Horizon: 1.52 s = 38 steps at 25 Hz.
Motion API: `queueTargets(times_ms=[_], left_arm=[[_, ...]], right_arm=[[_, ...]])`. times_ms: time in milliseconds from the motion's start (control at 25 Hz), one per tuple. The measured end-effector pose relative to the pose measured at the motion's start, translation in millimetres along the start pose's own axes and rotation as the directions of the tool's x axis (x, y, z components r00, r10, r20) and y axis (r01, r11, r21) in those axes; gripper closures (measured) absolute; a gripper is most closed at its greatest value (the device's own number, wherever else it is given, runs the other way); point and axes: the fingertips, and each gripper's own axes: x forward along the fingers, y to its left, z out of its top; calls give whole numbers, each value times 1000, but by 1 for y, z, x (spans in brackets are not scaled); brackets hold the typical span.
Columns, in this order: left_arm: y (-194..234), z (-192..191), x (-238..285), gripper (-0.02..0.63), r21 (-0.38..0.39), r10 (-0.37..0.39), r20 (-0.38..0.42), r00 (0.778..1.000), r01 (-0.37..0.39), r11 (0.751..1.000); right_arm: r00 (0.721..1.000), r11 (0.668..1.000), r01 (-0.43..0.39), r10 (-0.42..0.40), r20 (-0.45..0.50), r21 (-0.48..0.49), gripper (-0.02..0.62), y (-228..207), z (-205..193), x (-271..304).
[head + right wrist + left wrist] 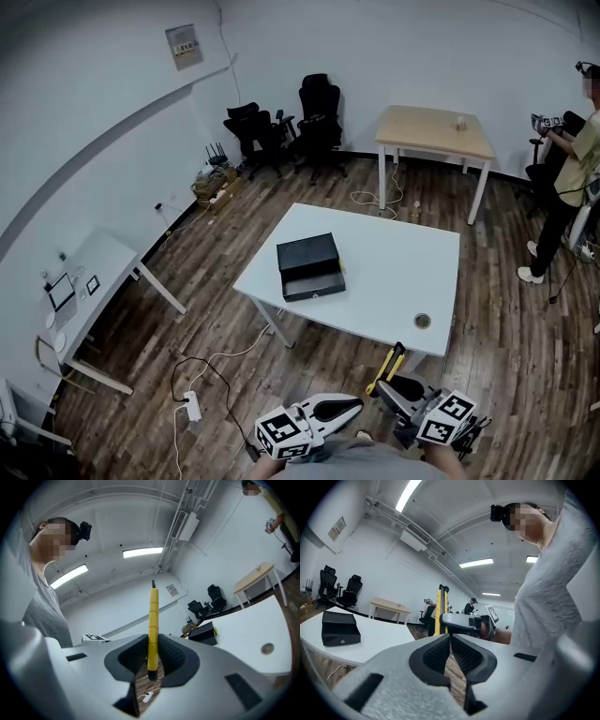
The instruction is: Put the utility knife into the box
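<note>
Head view shows us the big white counter [394, 281] with the black box [309, 265] on it. Our left gripper [450, 651] has empty jaws pressed together. Our right gripper [152, 660] jaws squeeze the yellow utility knife [153, 620], well apart from the box.

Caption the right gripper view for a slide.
Right gripper shut on the yellow knife, held upright; black box on the white table beyond.

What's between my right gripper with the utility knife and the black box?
Only bare white table, seen in the head view, between the right gripper with the utility knife and the box; the cable hole sits aside.
</note>
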Motion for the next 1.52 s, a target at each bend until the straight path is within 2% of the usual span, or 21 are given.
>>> queueTargets(times_ms=[440, 1040, 1520], left_arm=[[48, 7, -6, 578, -23, 67, 24, 997, -66, 998], [166, 39, -42, 578, -54, 109, 61, 992, -106, 993], [253, 63, -65, 578, -36, 70, 68, 995, -68, 997]], right_arm=[[998, 1000, -21, 22, -51, 13, 514, -25, 2, 38], [996, 999, -37, 39, -86, 27, 515, -64, 10, 155], [995, 1000, 6, -5, -95, 13, 514, -98, 15, 239]])
